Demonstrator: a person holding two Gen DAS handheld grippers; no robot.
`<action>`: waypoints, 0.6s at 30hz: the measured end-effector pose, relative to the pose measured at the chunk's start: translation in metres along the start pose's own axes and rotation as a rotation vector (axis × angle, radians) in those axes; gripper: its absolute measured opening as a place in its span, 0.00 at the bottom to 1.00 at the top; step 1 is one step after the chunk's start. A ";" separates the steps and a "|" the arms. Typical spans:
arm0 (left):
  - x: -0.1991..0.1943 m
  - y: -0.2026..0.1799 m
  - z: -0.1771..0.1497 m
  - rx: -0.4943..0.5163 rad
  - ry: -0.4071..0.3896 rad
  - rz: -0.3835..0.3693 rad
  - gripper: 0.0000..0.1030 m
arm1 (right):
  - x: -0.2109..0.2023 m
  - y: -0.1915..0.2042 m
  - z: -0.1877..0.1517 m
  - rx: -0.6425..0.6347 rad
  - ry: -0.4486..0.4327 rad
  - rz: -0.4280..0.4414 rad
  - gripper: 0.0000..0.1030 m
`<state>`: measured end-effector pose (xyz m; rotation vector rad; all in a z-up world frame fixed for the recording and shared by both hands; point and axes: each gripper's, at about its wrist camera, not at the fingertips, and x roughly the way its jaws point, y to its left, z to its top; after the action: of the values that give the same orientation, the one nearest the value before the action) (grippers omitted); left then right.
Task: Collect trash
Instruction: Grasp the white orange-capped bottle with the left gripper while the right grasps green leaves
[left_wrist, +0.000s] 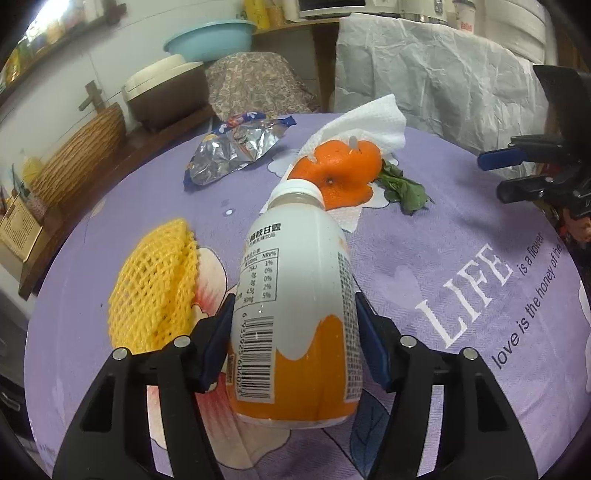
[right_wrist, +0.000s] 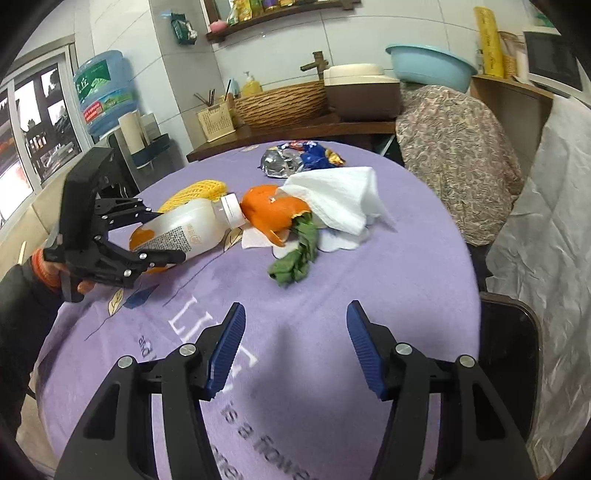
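Left wrist view: left tool (left_wrist: 295, 332) clamps the white-and-orange bottle (left_wrist: 295, 295) lying on the purple desk (left_wrist: 443, 229) (cap toward the orange peel (left_wrist: 340, 173)). Right tool (right_wrist: 295, 347) hovers nearer, spread and empty.

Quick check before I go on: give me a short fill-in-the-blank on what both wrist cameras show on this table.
1. The bottle lies on its side between the jaws of the ____ gripper.
2. The bottle's white cap points toward the ____ peel.
3. Nothing sits between the jaws of the ____ gripper.
4. The mesh fruit sleeve beside the bottle is ____ in colour.

Missing words: left; orange; right; yellow
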<state>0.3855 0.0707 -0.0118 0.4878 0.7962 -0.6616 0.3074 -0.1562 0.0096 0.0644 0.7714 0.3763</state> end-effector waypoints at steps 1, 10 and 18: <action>-0.001 0.000 -0.002 -0.017 -0.001 0.006 0.60 | 0.006 0.003 0.005 -0.003 0.012 -0.004 0.55; -0.014 -0.003 -0.016 -0.143 -0.029 0.038 0.60 | 0.058 0.006 0.032 0.065 0.121 -0.046 0.45; -0.026 -0.018 -0.027 -0.232 -0.074 0.042 0.60 | 0.069 0.013 0.026 0.044 0.111 -0.112 0.16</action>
<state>0.3463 0.0845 -0.0109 0.2664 0.7792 -0.5375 0.3672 -0.1174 -0.0153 0.0421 0.8890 0.2584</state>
